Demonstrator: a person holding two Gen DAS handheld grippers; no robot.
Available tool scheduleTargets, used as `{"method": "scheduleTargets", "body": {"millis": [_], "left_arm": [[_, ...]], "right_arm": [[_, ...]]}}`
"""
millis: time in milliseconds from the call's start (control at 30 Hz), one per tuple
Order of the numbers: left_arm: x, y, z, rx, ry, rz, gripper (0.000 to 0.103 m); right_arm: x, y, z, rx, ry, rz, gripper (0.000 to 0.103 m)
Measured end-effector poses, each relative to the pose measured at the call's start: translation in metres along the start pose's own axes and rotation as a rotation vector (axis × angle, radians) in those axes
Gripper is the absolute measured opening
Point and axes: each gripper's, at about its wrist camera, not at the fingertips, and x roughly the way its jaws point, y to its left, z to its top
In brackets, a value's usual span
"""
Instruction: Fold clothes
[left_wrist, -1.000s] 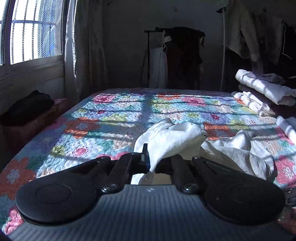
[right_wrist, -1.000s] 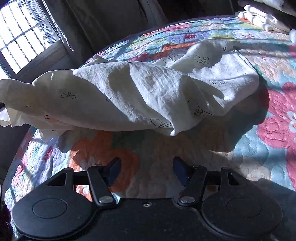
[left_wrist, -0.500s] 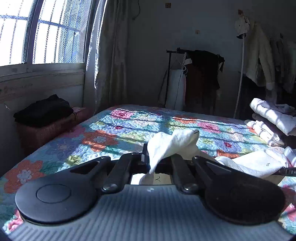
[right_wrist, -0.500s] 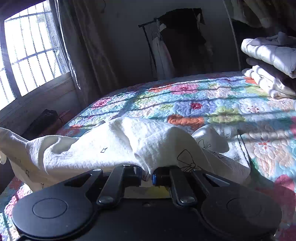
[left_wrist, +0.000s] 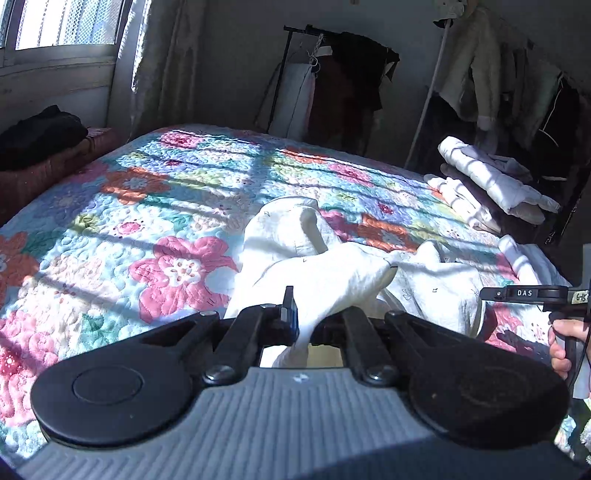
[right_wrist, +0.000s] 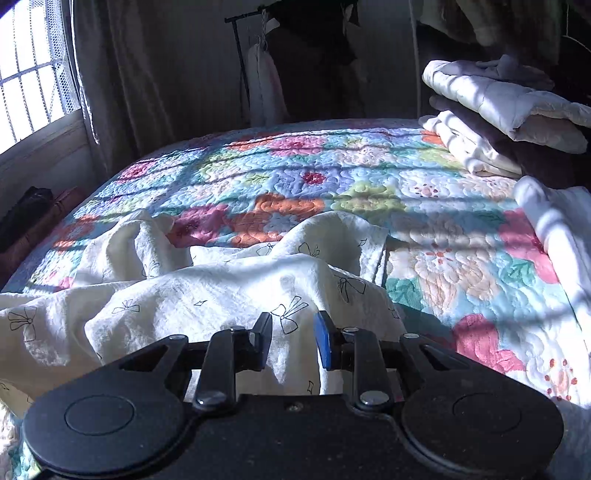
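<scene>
A white garment with small black bow prints (left_wrist: 325, 266) lies crumpled on the flowered quilt (left_wrist: 155, 206). My left gripper (left_wrist: 308, 323) is shut on an edge of it, and the cloth bunches up between the fingers. In the right wrist view the same garment (right_wrist: 207, 295) spreads across the near left. My right gripper (right_wrist: 293, 339) has its jaws parted with a fold of the garment lying between them, not pinched. The right gripper's tip (left_wrist: 524, 293) and the holding hand show at the right edge of the left wrist view.
Folded white and pale clothes are stacked at the bed's right side (right_wrist: 498, 110) (left_wrist: 491, 181). More white cloth (right_wrist: 557, 221) lies near the right edge. A clothes rack (left_wrist: 332, 81) stands behind the bed. A dark bag sits on a basket (left_wrist: 37, 136) under the window.
My right gripper, shut on the garment half a second ago, has opened. The garment has come down from a raised hold onto the quilt. My left gripper keeps its grip.
</scene>
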Motion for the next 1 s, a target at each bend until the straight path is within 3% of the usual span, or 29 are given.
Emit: {"method": "scheduleTargets", "body": {"millis": [33,167,200,300,433,467,533,700,767,833,933,1000], "left_arm": [[0.003,-0.007,-0.007,0.033,0.011,0.008,0.005],[0.008,-0.024,-0.016,0.133,0.026,0.054,0.005],[0.007,-0.024,-0.014,0.126,0.02,0.06,0.005],[-0.001,-0.016,-0.004,0.066,-0.02,0.061,0.005],[-0.017,-0.003,0.006,-0.019,-0.081,0.048,0.005],[-0.021,0.0,0.008,-0.038,-0.091,0.037,0.005],[-0.027,0.007,0.01,-0.083,-0.117,0.008,0.005],[-0.032,0.016,0.011,-0.115,-0.133,0.016,0.005],[-0.031,0.018,0.01,-0.123,-0.129,0.015,0.005],[-0.028,0.018,0.009,-0.126,-0.117,0.007,0.005],[-0.023,0.016,0.007,-0.121,-0.093,-0.015,0.005],[-0.023,0.009,0.007,-0.106,-0.1,-0.028,0.005]], "right_arm": [[-0.001,-0.002,-0.009,0.026,0.013,0.01,0.046],[-0.005,-0.003,-0.048,0.085,0.073,0.055,0.048],[-0.006,0.001,-0.056,0.068,0.088,0.068,0.052],[-0.011,0.03,-0.079,-0.17,0.136,0.09,0.066],[-0.007,0.061,-0.102,-0.224,0.189,0.239,0.072],[-0.003,0.066,-0.106,-0.208,0.194,0.27,0.073],[0.009,0.077,-0.113,-0.164,0.197,0.328,0.085],[0.029,0.075,-0.115,0.069,0.082,0.263,0.087],[0.028,0.067,-0.11,0.124,0.005,0.282,0.07],[0.021,0.058,-0.101,0.118,-0.049,0.268,0.02],[0.002,0.042,-0.087,0.092,-0.148,0.209,0.004],[-0.019,0.026,-0.072,0.072,-0.229,0.158,0.001]]}}
